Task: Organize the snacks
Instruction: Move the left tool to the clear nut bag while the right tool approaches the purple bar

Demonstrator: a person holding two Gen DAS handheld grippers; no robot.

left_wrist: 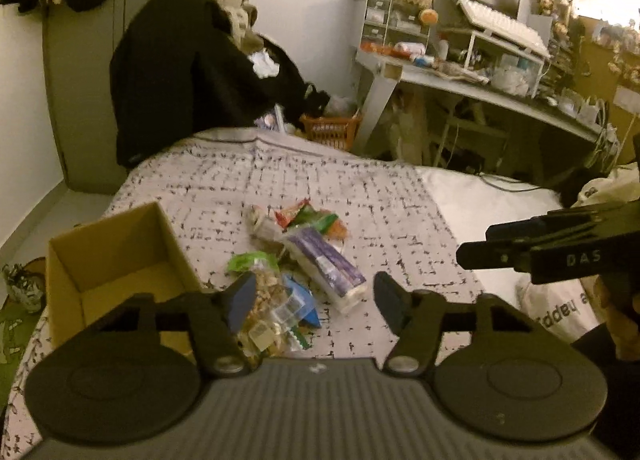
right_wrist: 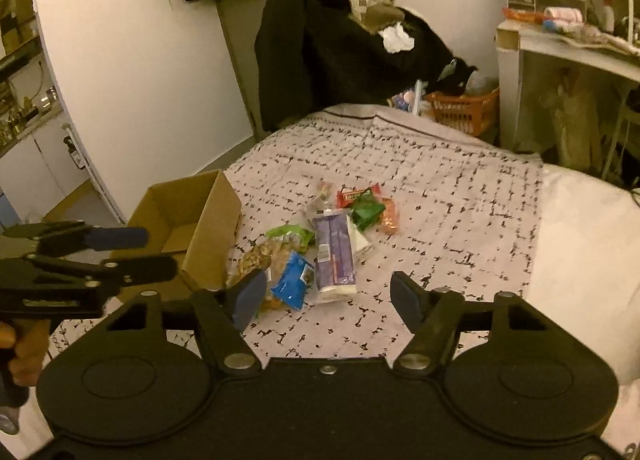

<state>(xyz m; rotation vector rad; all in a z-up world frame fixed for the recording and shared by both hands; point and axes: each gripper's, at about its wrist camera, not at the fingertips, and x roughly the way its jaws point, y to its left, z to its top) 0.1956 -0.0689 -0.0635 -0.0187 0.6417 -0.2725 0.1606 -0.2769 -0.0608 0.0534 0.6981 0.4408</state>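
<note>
Several snack packets (right_wrist: 320, 244), among them a purple-and-white pack (right_wrist: 334, 256), are seen heaped on the patterned bed cover (right_wrist: 440, 187) just beyond both pairs of parted, empty fingers (left_wrist: 314, 300) (right_wrist: 328, 296), with an open cardboard box (left_wrist: 100, 256) beside the heap's left.

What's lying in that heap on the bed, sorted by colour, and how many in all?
Purple and white long pack: 1
Blue packet: 1
Green packets: 2
Red packet: 1
Orange packet: 1
Clear bag of brown bits: 1
Pale small packet, blurred: 1
Total: 8 that I can tell apart; the cardboard box looks empty.
</note>
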